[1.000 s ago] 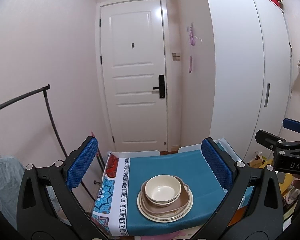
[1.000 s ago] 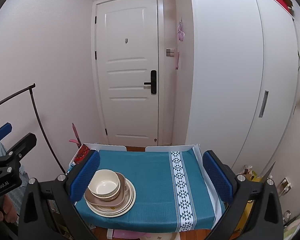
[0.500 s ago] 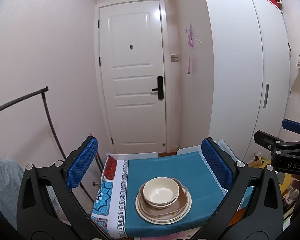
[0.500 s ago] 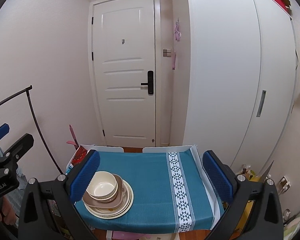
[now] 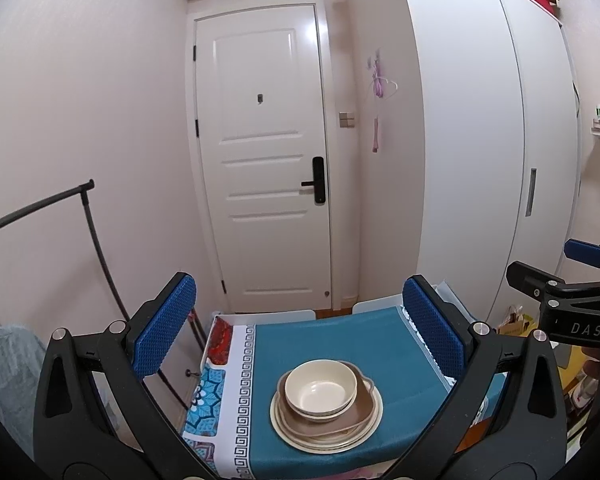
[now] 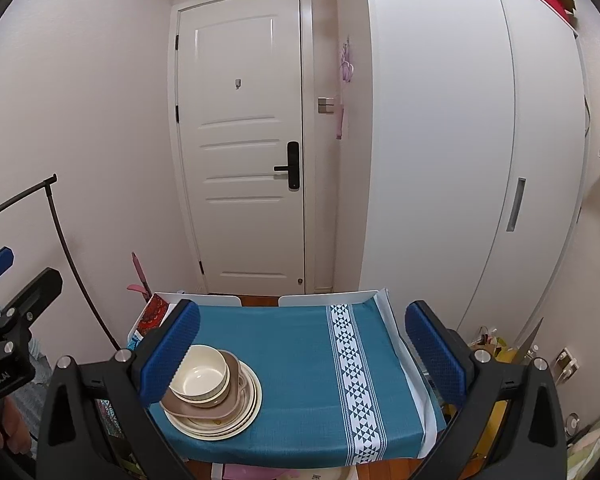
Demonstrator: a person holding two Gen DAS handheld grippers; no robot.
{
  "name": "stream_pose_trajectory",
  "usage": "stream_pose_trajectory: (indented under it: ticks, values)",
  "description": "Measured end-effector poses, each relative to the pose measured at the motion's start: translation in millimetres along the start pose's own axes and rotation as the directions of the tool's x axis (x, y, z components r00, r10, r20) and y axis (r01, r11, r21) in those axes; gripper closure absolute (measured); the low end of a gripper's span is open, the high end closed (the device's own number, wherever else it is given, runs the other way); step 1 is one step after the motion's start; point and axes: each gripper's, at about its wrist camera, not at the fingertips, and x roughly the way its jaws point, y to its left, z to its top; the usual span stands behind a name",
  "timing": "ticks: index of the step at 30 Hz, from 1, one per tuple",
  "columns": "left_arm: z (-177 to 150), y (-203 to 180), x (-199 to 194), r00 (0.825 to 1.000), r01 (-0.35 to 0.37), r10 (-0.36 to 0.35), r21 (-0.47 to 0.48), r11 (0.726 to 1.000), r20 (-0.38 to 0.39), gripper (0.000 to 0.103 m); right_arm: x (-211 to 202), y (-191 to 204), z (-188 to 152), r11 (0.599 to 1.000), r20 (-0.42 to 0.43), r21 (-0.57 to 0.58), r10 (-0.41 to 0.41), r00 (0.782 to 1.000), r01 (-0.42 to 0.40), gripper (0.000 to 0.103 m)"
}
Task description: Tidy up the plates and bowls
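Note:
A stack of dishes sits on a small table with a teal cloth (image 5: 340, 344) (image 6: 292, 352). Cream bowls (image 5: 321, 387) (image 6: 199, 378) rest on a brown handled dish (image 5: 354, 414) (image 6: 216, 404), which rests on cream plates (image 5: 370, 424) (image 6: 248, 412). My left gripper (image 5: 298, 328) is open and empty, held above and short of the stack. My right gripper (image 6: 300, 344) is open and empty, above the table, with the stack by its left finger (image 6: 172, 348). Each gripper shows at the edge of the other's view.
A white door (image 5: 264, 160) stands behind the table and a white wardrobe (image 5: 480, 160) to the right. A black clothes rail (image 5: 88, 224) stands at the left. Bags and clutter (image 6: 496, 352) lie on the floor at the right.
Both grippers have drawn back and risen slightly; the table and stack sit a little lower and farther in both views. Nothing was grasped or released.

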Motion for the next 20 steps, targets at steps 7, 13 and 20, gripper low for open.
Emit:
stream_pose_trajectory:
  ticks: [7, 13, 20]
  values:
    - [0.4, 1.0, 3.3, 1.0, -0.027, 0.027, 0.014, 1.0, -0.005, 0.0, 2.1, -0.8, 2.2, 1.0, 0.008, 0.009, -0.007, 1.0, 0.007, 0.001]
    - [0.5, 2.3, 5.8, 1.0, -0.031, 0.031, 0.017, 0.999, 0.002, 0.0, 6.0, -1.8, 2.7, 1.0, 0.005, 0.014, -0.011, 1.0, 0.011, 0.001]
    - [-0.7, 2.5, 14.6, 1.0, -0.022, 0.022, 0.027, 0.999, 0.005, 0.0, 11.6, -2.3, 1.9, 1.0, -0.005, 0.014, -0.015, 1.0, 0.015, 0.001]
